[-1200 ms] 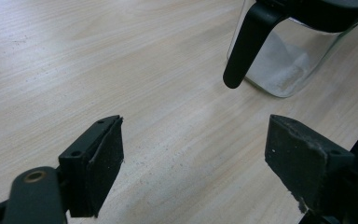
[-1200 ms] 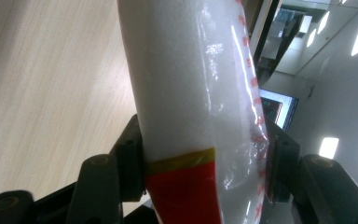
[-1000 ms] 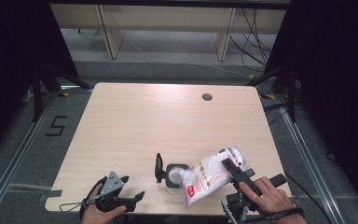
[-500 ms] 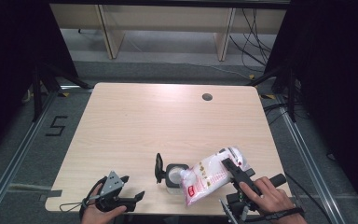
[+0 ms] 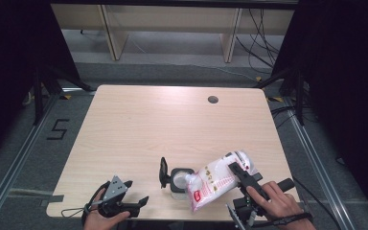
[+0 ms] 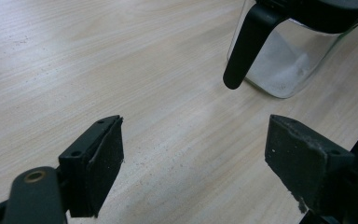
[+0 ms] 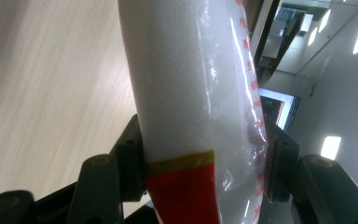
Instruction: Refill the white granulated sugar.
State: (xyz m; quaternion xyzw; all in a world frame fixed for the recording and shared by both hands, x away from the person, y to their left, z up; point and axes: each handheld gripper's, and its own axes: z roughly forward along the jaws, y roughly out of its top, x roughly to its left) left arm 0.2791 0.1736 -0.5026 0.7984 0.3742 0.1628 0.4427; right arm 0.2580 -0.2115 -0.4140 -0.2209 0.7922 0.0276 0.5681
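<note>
Right tool (image 5: 237,173) pinches a white bag (image 5: 215,179), tipped over the jar (image 5: 180,180); left tool (image 5: 136,201) rests spread on the surface (image 5: 172,124).

Light wood table (image 5: 139,129) w/ grommet hole (image 5: 213,99); clear jar (image 5: 179,181) standing near front edge.

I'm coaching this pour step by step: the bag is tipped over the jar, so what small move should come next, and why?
Probably tip the bag a little steeper. The right gripper is shut on it, its corner sits at the mouth of the jar, whose lid stands open, and the left gripper waits open beside it. The jar shows only a low layer of white grains.
</note>
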